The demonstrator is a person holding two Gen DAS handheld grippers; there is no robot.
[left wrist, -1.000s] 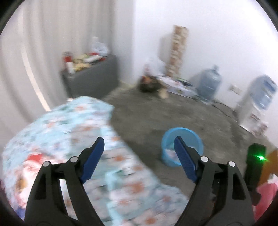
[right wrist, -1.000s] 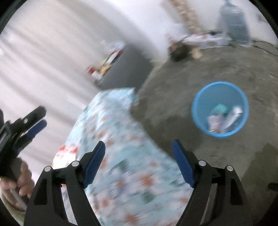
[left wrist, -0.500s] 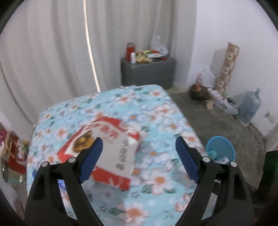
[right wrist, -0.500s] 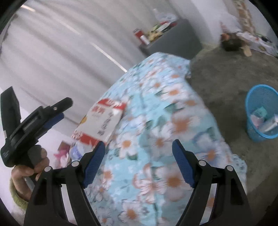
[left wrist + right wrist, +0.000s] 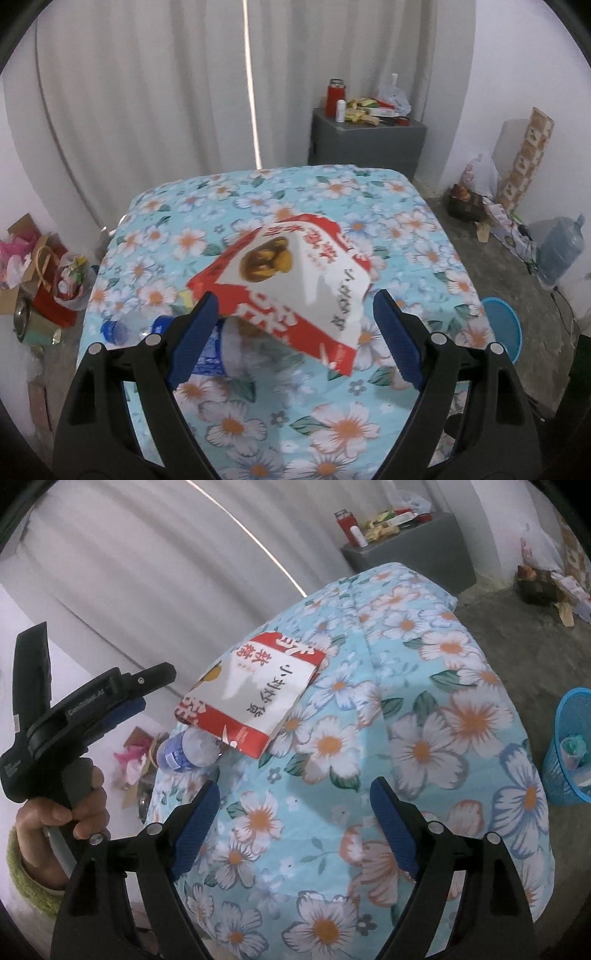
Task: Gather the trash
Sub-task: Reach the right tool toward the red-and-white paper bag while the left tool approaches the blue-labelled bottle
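Observation:
A red and white snack bag (image 5: 291, 284) lies on the floral-clothed table (image 5: 332, 192), partly over a clear plastic bottle with a blue label (image 5: 210, 350). My left gripper (image 5: 295, 332) is open, just above and in front of the bag and bottle. In the right wrist view the bag (image 5: 251, 698) and bottle (image 5: 184, 751) sit near the table's left edge. My right gripper (image 5: 291, 827) is open and empty over the cloth, nearer than the bag. The left gripper (image 5: 147, 690) shows at the left. A blue trash basket (image 5: 570, 753) with trash stands on the floor at right.
A grey cabinet (image 5: 365, 144) with a red flask and clutter stands by the curtain. Bags and boxes (image 5: 40, 277) sit on the floor left of the table. A water jug (image 5: 559, 254) and floor clutter are at right. The basket's rim (image 5: 504, 325) shows beside the table.
Both grippers have swung from the floor and basket back over the table. The bag and bottle have come into close view. Both stay open.

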